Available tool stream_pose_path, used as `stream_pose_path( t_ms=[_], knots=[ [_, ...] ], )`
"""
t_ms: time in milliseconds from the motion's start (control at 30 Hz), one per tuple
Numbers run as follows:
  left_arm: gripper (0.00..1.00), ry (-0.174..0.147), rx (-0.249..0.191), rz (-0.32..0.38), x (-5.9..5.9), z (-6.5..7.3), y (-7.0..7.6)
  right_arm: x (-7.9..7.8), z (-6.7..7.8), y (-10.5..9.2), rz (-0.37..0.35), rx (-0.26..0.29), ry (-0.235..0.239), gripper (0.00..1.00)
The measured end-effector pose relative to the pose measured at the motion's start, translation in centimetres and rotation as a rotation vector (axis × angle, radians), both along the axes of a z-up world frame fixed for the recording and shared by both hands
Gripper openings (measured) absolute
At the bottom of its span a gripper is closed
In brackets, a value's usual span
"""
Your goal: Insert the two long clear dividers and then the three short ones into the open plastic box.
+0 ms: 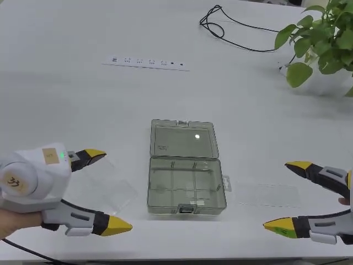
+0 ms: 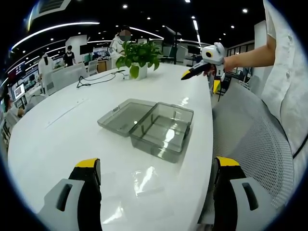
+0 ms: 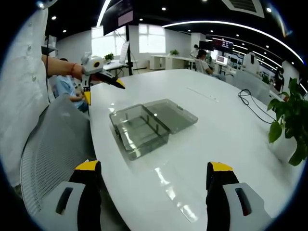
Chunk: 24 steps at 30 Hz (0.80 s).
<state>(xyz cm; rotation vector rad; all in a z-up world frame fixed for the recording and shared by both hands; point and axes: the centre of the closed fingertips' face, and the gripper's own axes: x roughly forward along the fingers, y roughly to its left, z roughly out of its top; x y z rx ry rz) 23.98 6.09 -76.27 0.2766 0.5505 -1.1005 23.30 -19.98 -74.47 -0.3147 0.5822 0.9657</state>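
at the near edge of the bench: both jaws wide, no divider lifted yet

nearest me, by the near left of the bench [image 1: 55, 105], my left gripper [image 1: 106, 190] has its jaws spread wide and holds nothing. some clear dividers [image 1: 116, 185] lie flat between and just ahead of its tips. toward the near right corner my right gripper [image 1: 287, 194] is just as wide and empty, with another clear sheet [image 1: 270, 194] lying flat just beside it. between the two sits the open plastic box [image 1: 186, 190], its lid [image 1: 183, 141] laid back away from me. faint lines cross its inside, and i cannot tell whether they are slots or pieces already seated.

i judge this the start: picking the first long divider, though i cannot tell long from short here. the next move calls for catching one thin sheet by an edge, closing on it, and standing it upright over a slot.

farther off lie a power strip [image 1: 146, 62], a black cable [image 1: 231, 27], and a plant [image 1: 322, 38] at the far right.
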Motion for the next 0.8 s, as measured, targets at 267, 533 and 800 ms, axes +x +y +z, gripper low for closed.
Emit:
stream_pose_path(
  t_ms=[267, 533, 800],
  knots=[
    [1.00, 0.001, 0.002, 0.000, 0.04, 0.01, 0.06, -0.08, -0.07, -0.09, 0.002, -0.002, 0.002, 0.91],
    [0.99, 0.000, 0.005, 0.004, 0.08, 0.11, 0.22, -0.07, -0.07, -0.13, 0.002, 0.000, 0.001, 0.90],
    [0.98, 0.012, 0.014, 0.030, 0.46, -0.04, 0.94, -0.10, -0.07, -0.01, 0.001, 0.004, 0.002, 0.90]
  ],
)
